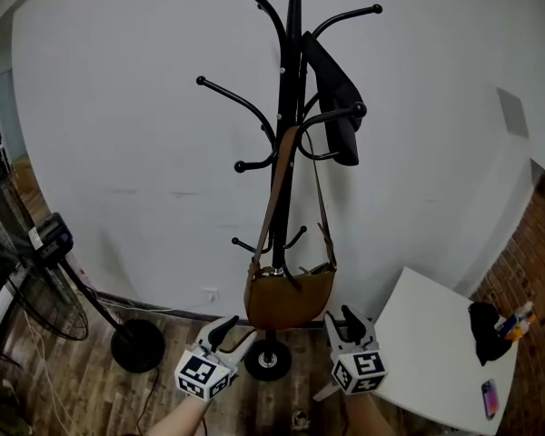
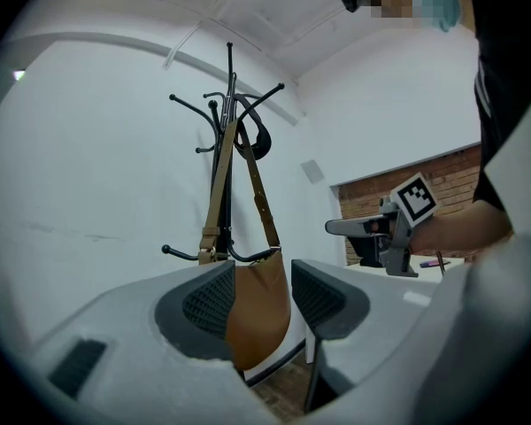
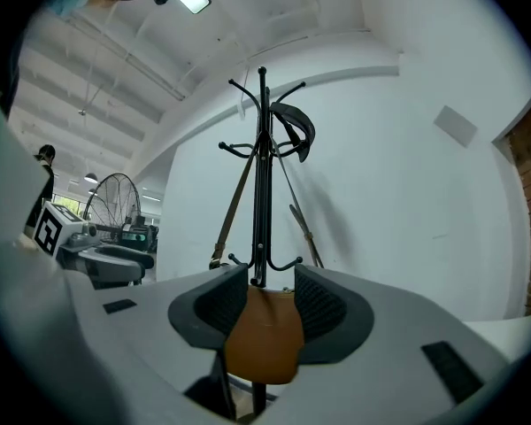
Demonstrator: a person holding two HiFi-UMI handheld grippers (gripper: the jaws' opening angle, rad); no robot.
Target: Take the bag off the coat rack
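One black coat rack (image 1: 291, 107), with one tan bag (image 1: 289, 300) on one long strap (image 1: 272, 198) and one black item (image 1: 338, 107) draped over an upper hook. Two grippers, namely one left gripper (image 1: 232, 334) and one right gripper (image 1: 341, 322), each with two jaws and one marker cube (image 1: 203, 375). One white table (image 1: 427, 334) with one phone (image 1: 489, 398), one black bundle (image 1: 486, 330) and some small coloured things too tiny to count; one standing fan (image 1: 45, 298) on one round base (image 1: 138, 345); one grey wall plate (image 1: 513, 113).
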